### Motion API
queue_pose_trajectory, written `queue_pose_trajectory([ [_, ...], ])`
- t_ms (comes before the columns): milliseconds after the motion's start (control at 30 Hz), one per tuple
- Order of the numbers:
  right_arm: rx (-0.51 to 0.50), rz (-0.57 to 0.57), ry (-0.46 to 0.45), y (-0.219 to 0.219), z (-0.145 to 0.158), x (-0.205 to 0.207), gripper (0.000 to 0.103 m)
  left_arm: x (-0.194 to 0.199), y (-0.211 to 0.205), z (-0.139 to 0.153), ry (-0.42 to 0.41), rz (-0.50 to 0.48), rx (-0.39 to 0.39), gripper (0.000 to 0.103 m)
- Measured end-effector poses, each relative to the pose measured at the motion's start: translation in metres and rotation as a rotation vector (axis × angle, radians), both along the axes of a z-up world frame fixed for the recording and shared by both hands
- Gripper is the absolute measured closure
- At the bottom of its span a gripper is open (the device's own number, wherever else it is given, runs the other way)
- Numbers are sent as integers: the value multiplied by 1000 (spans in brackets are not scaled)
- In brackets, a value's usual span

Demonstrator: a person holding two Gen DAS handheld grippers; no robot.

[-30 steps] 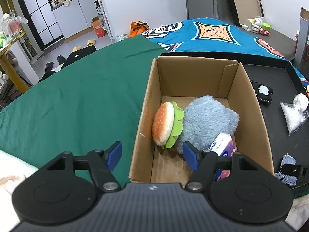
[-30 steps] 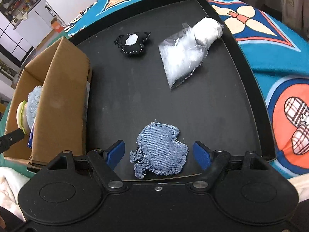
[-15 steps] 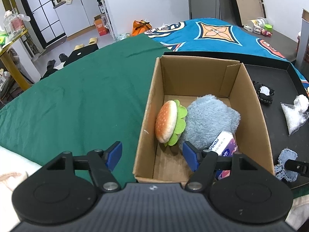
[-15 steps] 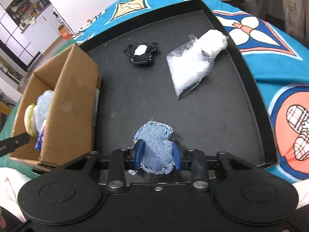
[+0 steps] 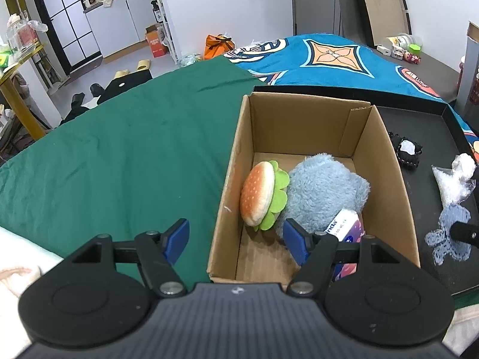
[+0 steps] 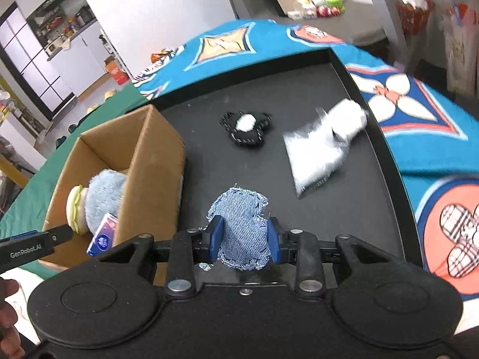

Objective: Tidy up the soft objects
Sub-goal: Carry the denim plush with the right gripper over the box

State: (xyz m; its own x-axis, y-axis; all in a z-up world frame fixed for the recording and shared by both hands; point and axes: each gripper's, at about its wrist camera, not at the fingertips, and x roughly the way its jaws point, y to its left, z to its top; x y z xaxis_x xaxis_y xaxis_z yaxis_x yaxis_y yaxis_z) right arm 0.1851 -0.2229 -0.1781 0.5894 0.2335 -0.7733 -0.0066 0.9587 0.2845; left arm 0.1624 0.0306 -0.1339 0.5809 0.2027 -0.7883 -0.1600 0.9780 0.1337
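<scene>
My right gripper (image 6: 245,239) is shut on a frayed denim patch (image 6: 243,224), lifted off the black tray (image 6: 374,233); the patch (image 5: 449,233) also shows at the right edge of the left wrist view. A black stuffed piece with a white centre (image 6: 245,128) and a clear bag of white filling (image 6: 317,152) lie further back on the tray. The cardboard box (image 5: 383,161) holds a plush burger (image 5: 260,197), a blue fluffy toy (image 5: 323,191) and a tissue pack (image 5: 344,224). My left gripper (image 5: 236,239) hangs open over the box's near left corner, holding nothing.
The box (image 6: 155,161) stands left of the tray, on a green cloth (image 5: 119,161). A blue patterned cloth (image 6: 419,137) lies under and right of the tray. A kitchen area and a floor with shoes lie far back left. The tip of my left gripper (image 6: 36,245) pokes in at the left.
My right gripper closed on the denim patch and rose with it off the tray, tilting upward. The left gripper stayed put and open.
</scene>
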Motion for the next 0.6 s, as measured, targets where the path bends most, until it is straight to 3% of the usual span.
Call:
queue_pose_trajectory([
  [600, -34, 48, -113, 32, 32, 8, 72, 3, 16, 2, -6, 32, -64, 35],
])
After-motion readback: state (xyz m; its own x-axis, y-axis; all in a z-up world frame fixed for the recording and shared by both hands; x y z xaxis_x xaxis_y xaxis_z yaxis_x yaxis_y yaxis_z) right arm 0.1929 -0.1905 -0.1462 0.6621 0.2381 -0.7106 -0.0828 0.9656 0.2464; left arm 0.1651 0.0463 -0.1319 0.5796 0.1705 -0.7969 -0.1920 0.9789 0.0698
